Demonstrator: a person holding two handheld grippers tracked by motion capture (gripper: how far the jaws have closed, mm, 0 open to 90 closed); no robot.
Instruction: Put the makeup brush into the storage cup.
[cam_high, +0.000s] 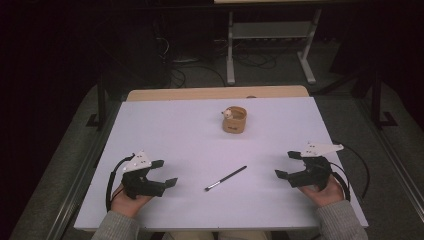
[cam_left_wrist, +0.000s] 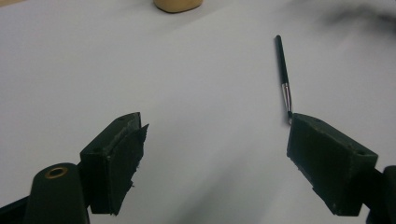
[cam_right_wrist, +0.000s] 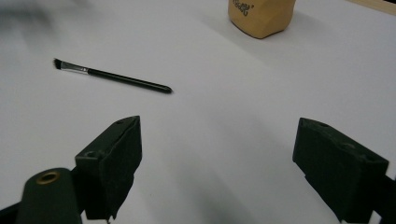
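Observation:
A thin black brush (cam_high: 225, 178) with a silver ferrule lies on the white table (cam_high: 180, 135) between my two hands, bristles toward the near left. A tan cup (cam_high: 234, 120) stands farther back near the middle. My left gripper (cam_high: 164, 173) rests at the near left, open, with nothing between its jaws. In the left gripper view the brush (cam_left_wrist: 283, 70) lies ahead to the right, its tip near one fingertip (cam_left_wrist: 327, 158). My right gripper (cam_high: 287, 164) rests at the near right, open and empty. In the right gripper view the brush (cam_right_wrist: 112, 76) lies ahead left and the cup (cam_right_wrist: 261, 16) is beyond.
The table's wooden far edge (cam_high: 215, 93) shows behind the white top. Beyond it, on the dark floor, are a white desk frame (cam_high: 270, 40) and loose cables. Black cables (cam_high: 360, 170) trail from both grippers by the near corners.

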